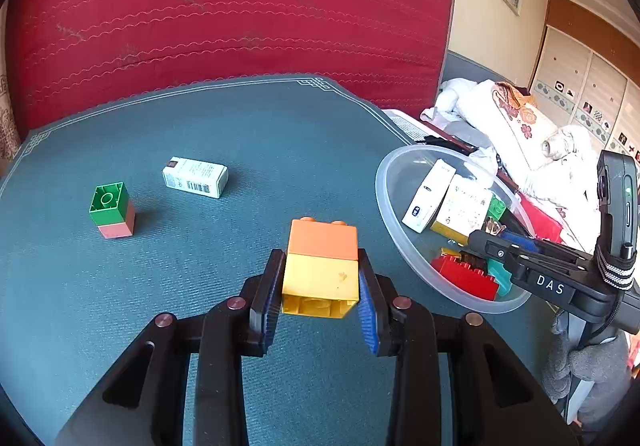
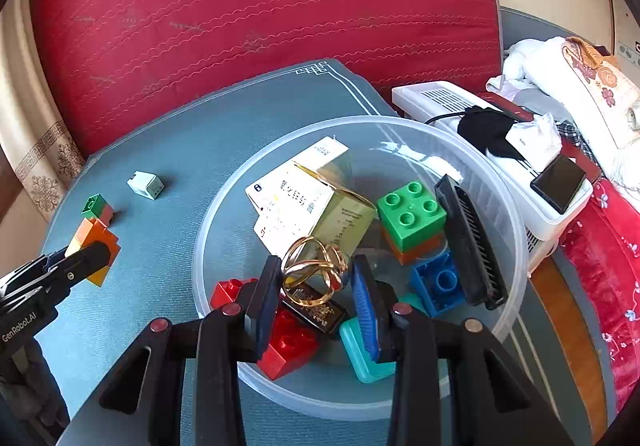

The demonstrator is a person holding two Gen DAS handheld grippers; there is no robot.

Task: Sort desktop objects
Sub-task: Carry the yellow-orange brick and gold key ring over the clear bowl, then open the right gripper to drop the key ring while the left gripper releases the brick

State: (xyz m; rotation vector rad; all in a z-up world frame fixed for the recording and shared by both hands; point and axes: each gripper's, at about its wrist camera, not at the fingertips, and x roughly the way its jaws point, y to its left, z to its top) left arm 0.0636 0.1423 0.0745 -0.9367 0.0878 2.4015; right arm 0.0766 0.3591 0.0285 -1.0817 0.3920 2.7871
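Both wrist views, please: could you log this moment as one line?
left gripper: holds orange-yellow block | right gripper: holds gold ring over bowl | table: green-pink block, white box

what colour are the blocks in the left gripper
Orange on yellow blocks, clearest in the left wrist view.

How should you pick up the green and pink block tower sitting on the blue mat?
Grip the green-on-pink plastic block stack across its two flat opposite side walls, about where the colours join, coming down from above. It stands upright and alone on the blue-green mat, so the fingers probably have room on either side; the white box lies apart.
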